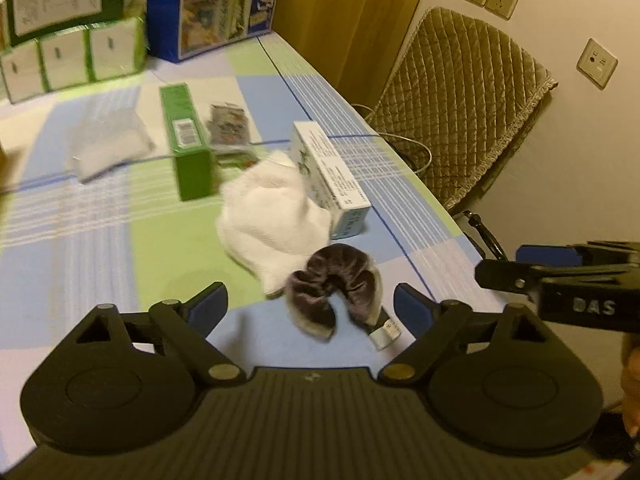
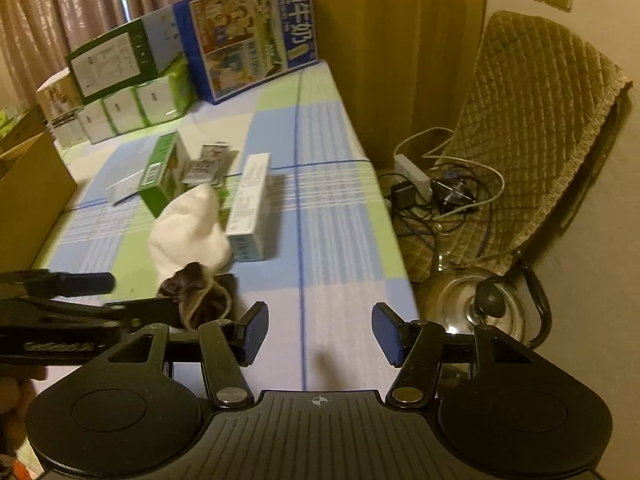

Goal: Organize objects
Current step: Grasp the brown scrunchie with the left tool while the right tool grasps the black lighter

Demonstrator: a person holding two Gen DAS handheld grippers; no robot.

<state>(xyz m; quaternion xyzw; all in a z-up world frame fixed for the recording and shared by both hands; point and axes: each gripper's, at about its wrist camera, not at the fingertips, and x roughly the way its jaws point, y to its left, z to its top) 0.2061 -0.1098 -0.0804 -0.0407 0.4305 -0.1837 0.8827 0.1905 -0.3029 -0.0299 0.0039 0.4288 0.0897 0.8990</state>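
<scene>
A dark velvet scrunchie (image 1: 332,284) (image 2: 200,296) lies on the checked tablecloth (image 1: 80,240), just ahead of and between the fingers of my open left gripper (image 1: 310,308). A small white tag-like piece (image 1: 384,330) pokes out beside it. Behind it lie a crumpled white sock (image 1: 272,216) (image 2: 188,228), a white and blue box (image 1: 328,172) (image 2: 250,208), a green box (image 1: 188,140) (image 2: 160,176), small sachets (image 1: 230,128) and a clear pouch (image 1: 108,140). My right gripper (image 2: 320,334) is open over bare cloth near the table's right edge, holding nothing.
Stacked green-and-white cartons (image 1: 72,56) and a blue milk carton (image 1: 224,4) stand at the back. A cardboard box (image 2: 28,200) sits on the left. Off the right edge are a quilted chair (image 2: 532,128), tangled cables (image 2: 440,192) and a steel kettle (image 2: 476,304) on the floor.
</scene>
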